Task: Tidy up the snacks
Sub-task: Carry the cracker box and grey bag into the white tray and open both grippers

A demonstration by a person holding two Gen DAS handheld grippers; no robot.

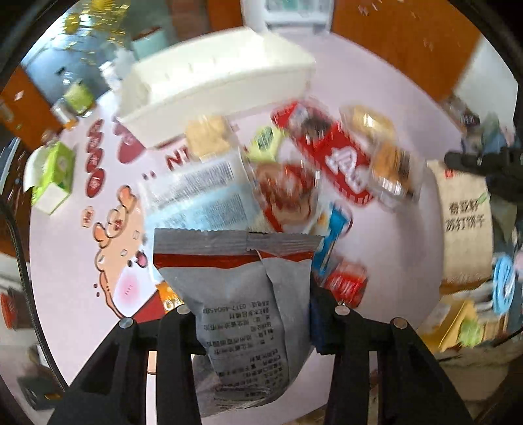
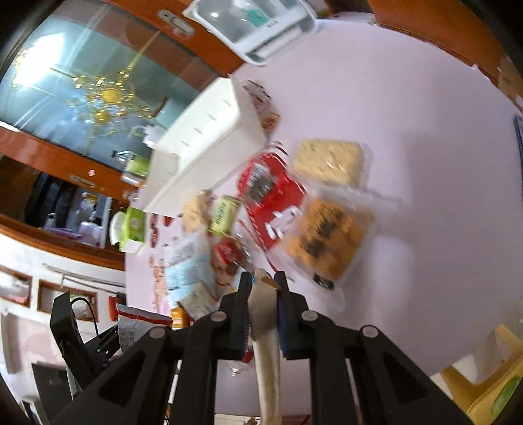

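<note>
My left gripper [image 1: 258,310] is shut on a grey snack bag [image 1: 242,294] with a red stripe, held above the table. My right gripper [image 2: 264,287] is shut on the edge of a beige snack packet [image 2: 266,343]; the same packet shows in the left wrist view [image 1: 464,225] at the right. A white storage bin [image 1: 215,81] stands at the back of the pink table [image 1: 385,248]; it also shows in the right wrist view [image 2: 209,140]. Loose snacks lie in front of it: a red pack [image 2: 271,199], cracker packs [image 2: 328,160], a green packet [image 2: 225,214].
A green tissue box [image 1: 54,176] sits at the table's left edge. A clear lidded box [image 2: 251,23] stands at the far end. A yellow plastic chair [image 2: 493,372] is beside the table. Wooden cabinets with glass doors [image 2: 81,81] stand behind.
</note>
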